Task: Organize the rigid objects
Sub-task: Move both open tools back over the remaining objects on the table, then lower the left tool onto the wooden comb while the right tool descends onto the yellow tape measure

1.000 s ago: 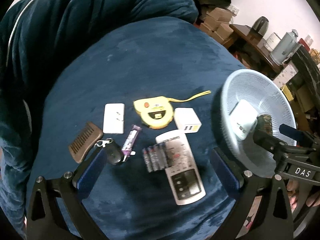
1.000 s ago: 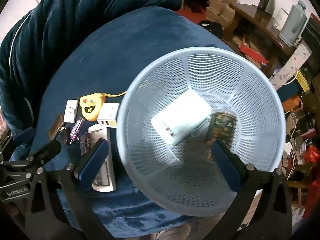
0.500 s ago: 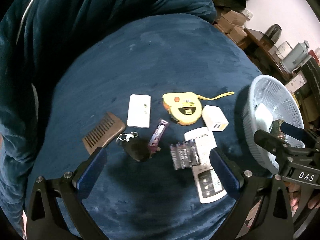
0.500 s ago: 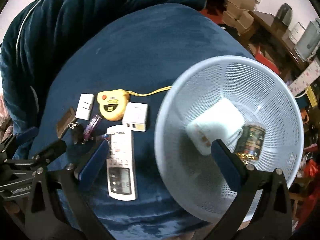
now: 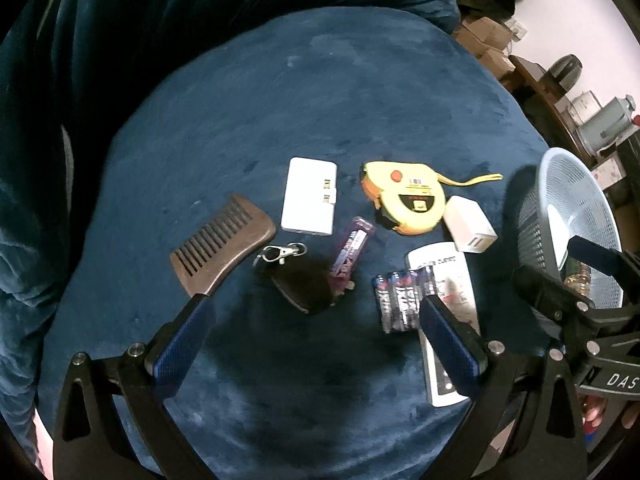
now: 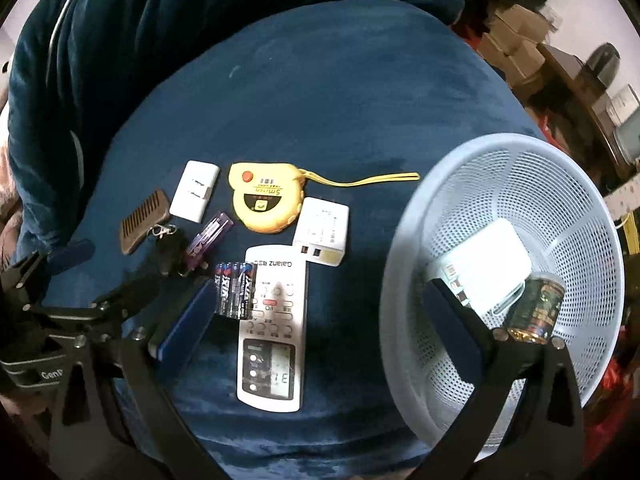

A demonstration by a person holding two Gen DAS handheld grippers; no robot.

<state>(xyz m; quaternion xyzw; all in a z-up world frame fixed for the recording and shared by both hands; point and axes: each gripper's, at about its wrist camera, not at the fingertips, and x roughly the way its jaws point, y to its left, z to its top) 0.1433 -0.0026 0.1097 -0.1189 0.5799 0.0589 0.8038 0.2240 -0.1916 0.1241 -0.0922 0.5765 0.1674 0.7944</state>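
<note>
Eight small rigid things lie on the dark blue velvet cushion: a brown wooden comb, a white rectangular box, a yellow tape measure, a white charger cube, a purple lighter, a black key fob, a pack of batteries and a white remote control. Both the left gripper and the right gripper hover wide apart, holding nothing. Beside the cushion's right edge, the pale blue perforated plastic basket contains a white case and a dark tin.
</note>
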